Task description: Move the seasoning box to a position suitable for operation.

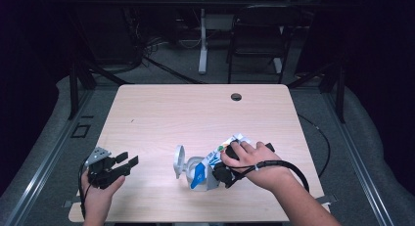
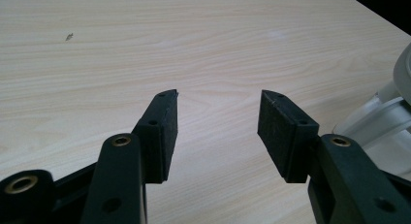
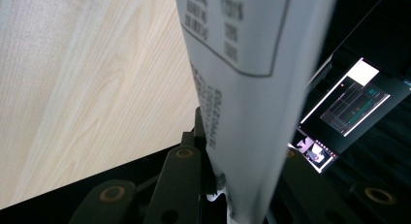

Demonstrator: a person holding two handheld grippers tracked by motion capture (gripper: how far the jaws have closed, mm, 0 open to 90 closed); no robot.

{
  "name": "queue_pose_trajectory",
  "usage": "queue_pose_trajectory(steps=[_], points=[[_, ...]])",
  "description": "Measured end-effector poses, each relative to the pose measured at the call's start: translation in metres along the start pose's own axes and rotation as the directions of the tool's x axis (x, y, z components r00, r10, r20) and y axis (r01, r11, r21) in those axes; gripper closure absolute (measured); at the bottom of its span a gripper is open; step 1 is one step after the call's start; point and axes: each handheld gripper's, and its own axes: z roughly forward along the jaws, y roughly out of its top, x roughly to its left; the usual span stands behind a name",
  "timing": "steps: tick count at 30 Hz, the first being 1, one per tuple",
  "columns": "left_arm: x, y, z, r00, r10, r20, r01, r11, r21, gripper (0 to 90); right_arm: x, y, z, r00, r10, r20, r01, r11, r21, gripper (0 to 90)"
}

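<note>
A white carton with blue print (image 1: 211, 161) lies tilted near the table's front right, its lower end against a white container (image 1: 188, 170) whose round lid (image 1: 179, 160) stands up. My right gripper (image 1: 226, 161) is shut on the carton, with a hand over it. In the right gripper view the carton's printed side (image 3: 242, 88) runs between the jaws of the right gripper (image 3: 242, 173), and one black finger (image 3: 186, 180) presses against it. My left gripper (image 1: 128, 159) is held at the front left, open with nothing in it. The left gripper (image 2: 218, 103) points across bare wood, with the white container (image 2: 387, 120) at the right edge.
The wooden table (image 1: 195, 113) has a dark cable hole (image 1: 236, 97) near its far edge. Beyond it stand a black chair (image 1: 259, 35) and a white desk leg (image 1: 202, 45). A lit screen (image 3: 349, 107) glows past the carton. A black cable (image 1: 298, 172) loops off the right hand.
</note>
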Motion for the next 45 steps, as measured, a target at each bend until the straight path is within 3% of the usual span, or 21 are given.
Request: queue_pose_trajectory(steps=[8,9,45], points=[[0.0001,-0.0001,0.0003,1.0000,-0.001,-0.001,0.001,1.0000,-0.004,49.7,-0.0005,0.0006,0.0002,0.9999,-0.007,0.011,0.007,1.000,0.000,81.3],[0.0002,-0.0001,0.0002,1.0000,-0.001,-0.001,0.001,1.0000,-0.004,49.7,-0.0017,0.0014,-0.0015,0.9996,-0.021,0.019,0.021,1.000,0.018,81.3],[0.0007,-0.0007,0.0006,1.0000,-0.003,-0.001,0.003,1.0000,-0.006,49.7,-0.0014,0.0023,-0.0005,0.9995,-0.011,0.029,0.011,1.000,0.003,82.5]])
